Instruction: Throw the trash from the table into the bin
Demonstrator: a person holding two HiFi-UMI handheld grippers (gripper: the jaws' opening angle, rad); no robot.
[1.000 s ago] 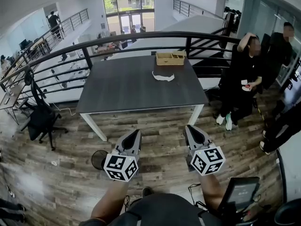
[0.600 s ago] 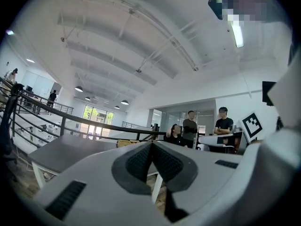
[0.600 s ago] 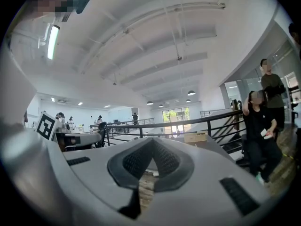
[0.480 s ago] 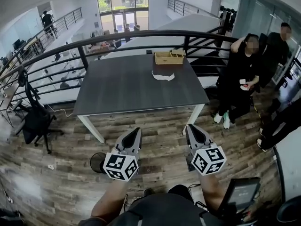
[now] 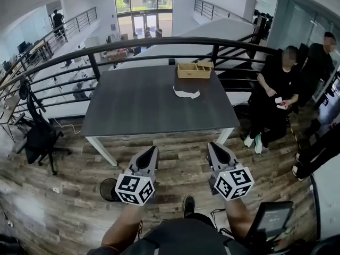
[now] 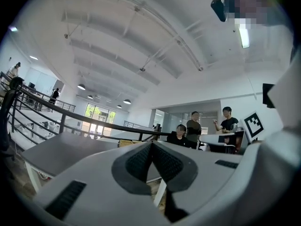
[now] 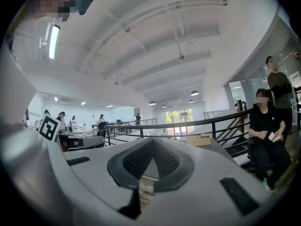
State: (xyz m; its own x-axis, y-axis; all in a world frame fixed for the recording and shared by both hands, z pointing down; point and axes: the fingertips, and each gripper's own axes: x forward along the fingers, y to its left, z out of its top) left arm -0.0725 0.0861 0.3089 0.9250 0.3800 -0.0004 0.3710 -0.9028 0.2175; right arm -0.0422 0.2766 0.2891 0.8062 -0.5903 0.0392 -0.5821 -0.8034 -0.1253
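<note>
1. Currently, the left gripper (image 5: 153, 150) and the right gripper (image 5: 213, 145) are held side by side above the wooden floor (image 5: 64, 206). Both point toward the table (image 5: 138, 102), and both are on the near side of its front edge, apart from it.
2. Left gripper: the jaws are pressed together, pad against pad. The left gripper view shows nothing between them.
3. Right gripper: the jaws are likewise pressed together. The right gripper view shows nothing between them.
4. Trash: one white crumpled piece (image 5: 186, 93) lies on the dark grey tabletop, toward the far right part of it. It is well apart from both grippers.
5. A shallow wooden tray (image 5: 193, 70) stands at the far edge of the table, just beyond the trash and not touching it.
6. Bin: a dark round bin (image 5: 109, 188) stands on the floor on the near side of the table, near its front left leg (image 5: 101, 149). It is partly covered in the head view by the marker cube of the left gripper.
7. A black railing (image 5: 159, 40) runs behind the table.
8. A black office chair (image 5: 40, 137) stands to the left of the table.
9. A seated person (image 5: 273, 97) in dark clothing is to the right of the table. A standing person (image 5: 319, 60) is just behind.
</note>
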